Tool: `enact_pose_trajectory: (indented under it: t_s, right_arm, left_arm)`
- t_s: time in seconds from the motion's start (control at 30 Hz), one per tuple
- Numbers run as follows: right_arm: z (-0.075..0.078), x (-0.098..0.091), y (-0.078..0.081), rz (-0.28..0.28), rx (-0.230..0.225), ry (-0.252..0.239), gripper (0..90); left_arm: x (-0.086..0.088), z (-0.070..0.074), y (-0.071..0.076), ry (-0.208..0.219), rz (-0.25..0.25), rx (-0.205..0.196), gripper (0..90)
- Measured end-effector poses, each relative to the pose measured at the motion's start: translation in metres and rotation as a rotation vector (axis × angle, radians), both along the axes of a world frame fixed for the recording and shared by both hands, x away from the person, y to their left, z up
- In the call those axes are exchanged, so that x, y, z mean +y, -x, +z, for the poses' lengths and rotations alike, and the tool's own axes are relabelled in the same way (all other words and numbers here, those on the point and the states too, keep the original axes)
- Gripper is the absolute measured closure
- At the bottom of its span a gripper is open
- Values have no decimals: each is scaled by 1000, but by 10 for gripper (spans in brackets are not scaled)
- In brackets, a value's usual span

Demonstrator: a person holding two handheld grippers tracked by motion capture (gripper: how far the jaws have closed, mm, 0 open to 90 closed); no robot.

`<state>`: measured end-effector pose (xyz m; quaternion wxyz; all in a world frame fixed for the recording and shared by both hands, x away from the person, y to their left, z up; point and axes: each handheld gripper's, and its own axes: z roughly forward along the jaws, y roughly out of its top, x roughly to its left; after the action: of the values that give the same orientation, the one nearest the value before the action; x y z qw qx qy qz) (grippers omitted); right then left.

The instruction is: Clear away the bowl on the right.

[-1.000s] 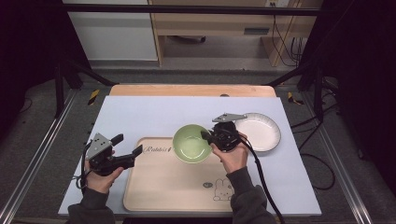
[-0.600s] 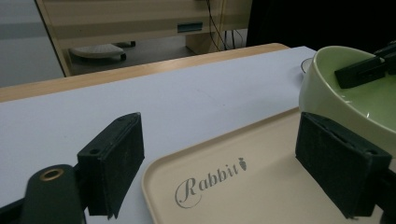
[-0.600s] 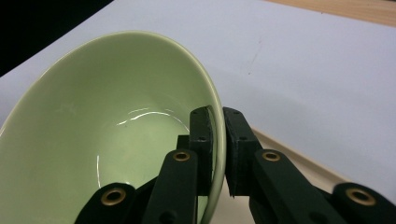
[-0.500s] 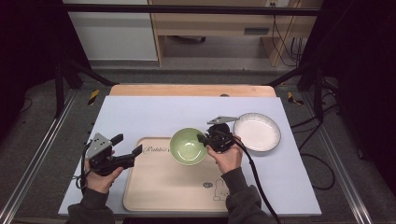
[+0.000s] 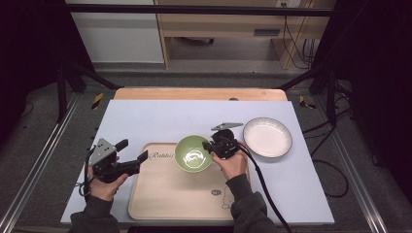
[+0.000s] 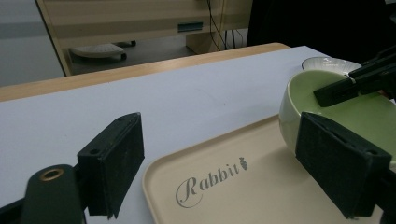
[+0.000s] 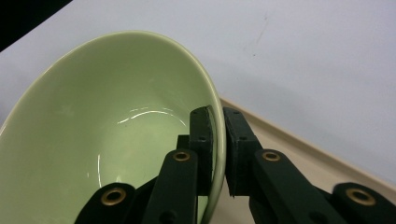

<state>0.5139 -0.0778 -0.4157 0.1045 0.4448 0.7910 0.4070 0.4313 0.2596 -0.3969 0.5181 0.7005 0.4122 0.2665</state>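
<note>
Here the right gripper [image 5: 210,145] has its fingers [image 7: 201,140] clamped on the rim of a green bowl [image 5: 193,153], one finger inside the wall and the other outside, as the right gripper view shows closely. The bowl sits over the far edge of a beige tray [image 5: 170,194], near the tray's far right corner; whether its base rests on the tray or hangs just above it cannot be told from the high view. In the left gripper view the bowl [image 6: 336,112] appears at the right, above the tray [image 6: 243,186], with the right gripper's fingers [image 6: 343,89] reaching over its rim.

The tray lies at the near edge of the desk [image 5: 160,119], on a pale sheet that covers most of the top, and bears the word "Rabbit" near its far left corner. A white plate [image 5: 267,137] lies on the desk just right of the bowl, near the right edge, apart from the tray.

The left gripper [image 5: 133,155] is held just off the tray's left edge, its fingers [image 6: 114,165] spread wide with nothing between them, pointing toward the bowl.
</note>
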Motion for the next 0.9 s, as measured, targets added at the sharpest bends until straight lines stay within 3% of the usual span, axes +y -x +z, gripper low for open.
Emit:
enact_pose_trajectory:
  t_s: [0.9]
  right_arm:
    - [-23, 5, -10, -11, 54, 22, 835]
  left_arm:
    - [0, -1, -1, 0, 1, 4, 151]
